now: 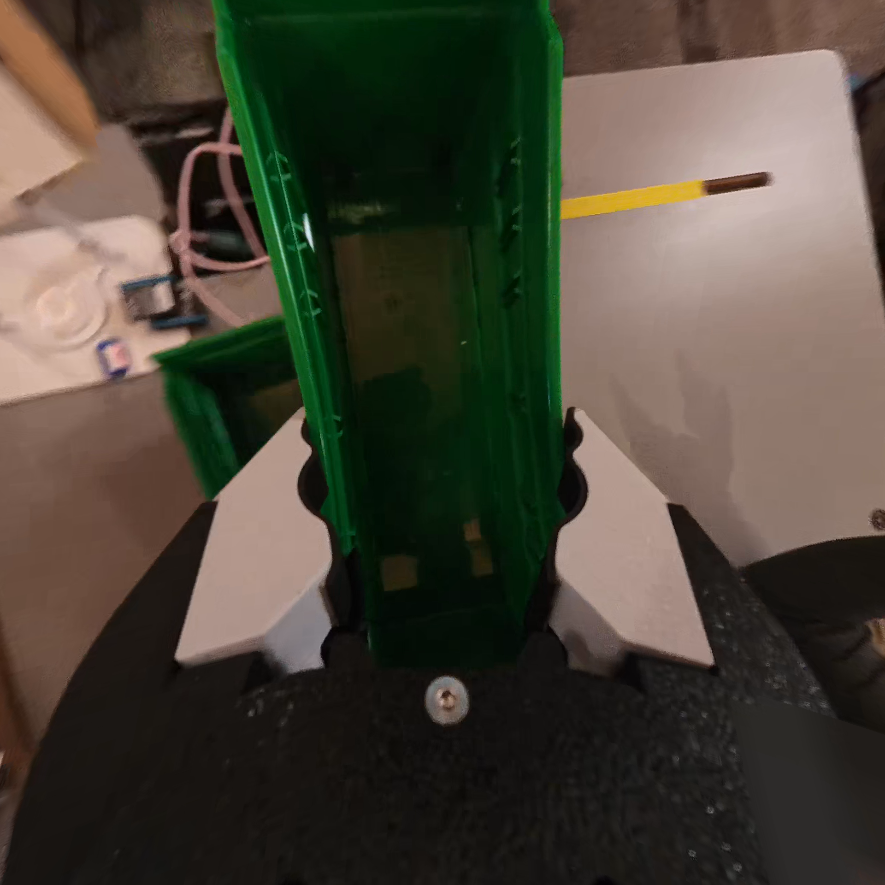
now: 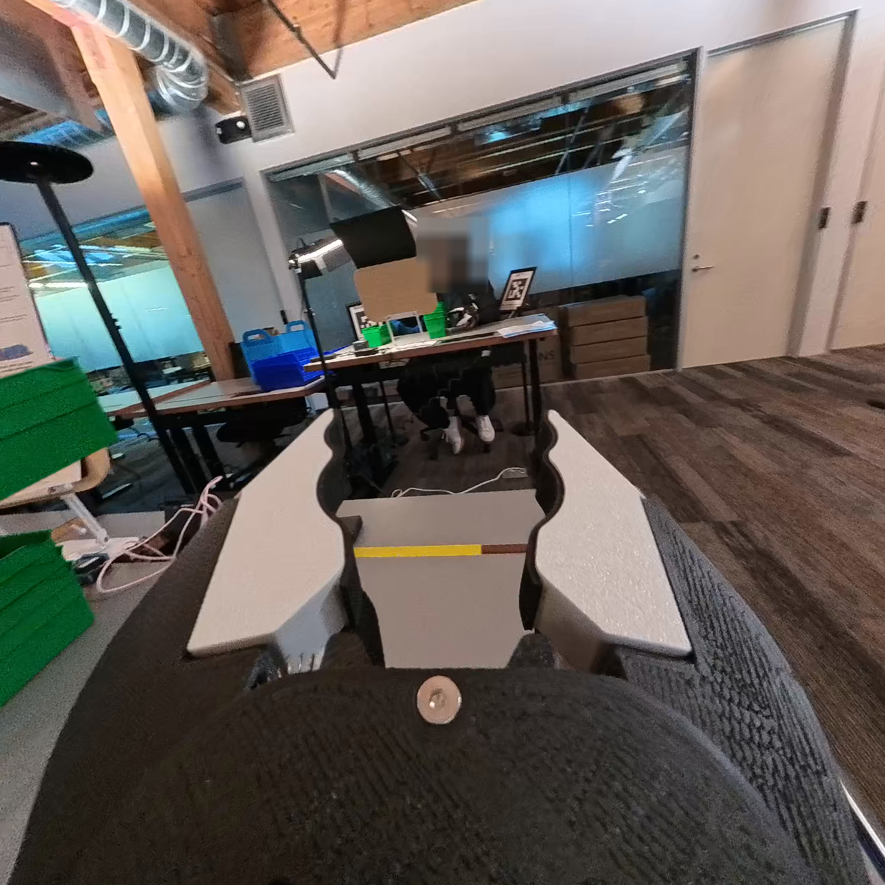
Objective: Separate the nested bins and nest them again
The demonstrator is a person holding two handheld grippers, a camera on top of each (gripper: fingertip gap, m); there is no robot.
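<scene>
Left tool (image 1: 443, 503) clamped on a green bin (image 1: 421, 287), lifted above the bench (image 1: 694, 335); second bin (image 1: 225, 397) sits on the bench lower left. Right tool (image 2: 438, 517) open, empty.

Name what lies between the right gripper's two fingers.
Nothing held: the right gripper is open; the right wrist view shows only bare grey table and a yellow strip.

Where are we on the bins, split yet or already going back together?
Split looks done: the left gripper grips one green bin held clear of the table, and a second green bin sits apart below it. The right gripper is open and empty. Left: nesting the held bin into the other; whether that has begun, I can't tell.
</scene>
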